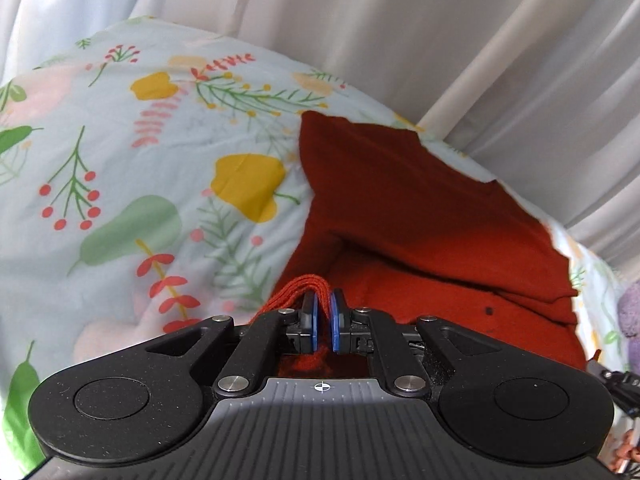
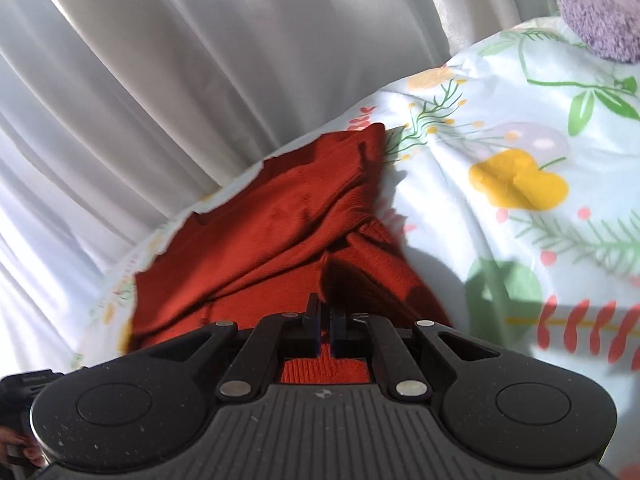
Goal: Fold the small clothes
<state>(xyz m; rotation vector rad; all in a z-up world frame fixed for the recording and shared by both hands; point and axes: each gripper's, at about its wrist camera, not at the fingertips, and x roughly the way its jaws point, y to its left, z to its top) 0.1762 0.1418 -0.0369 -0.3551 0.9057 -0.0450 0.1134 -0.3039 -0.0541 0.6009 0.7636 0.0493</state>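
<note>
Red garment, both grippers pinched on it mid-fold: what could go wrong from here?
1. The left gripper holds only a thin bunched edge of the red garment; it may slip out under tension.
2. A loose flap already creases across the middle, so the fold could set crooked.
3. The far edge lies at the floral sheet's border by the curtain; pulling might drag it off.

Rust-red knit garment, rumpled and partly folded over itself, near edge lifted, on floral sheet

Left hand-held gripper pinched closed, angled downward, right hand-held gripper likewise
</note>
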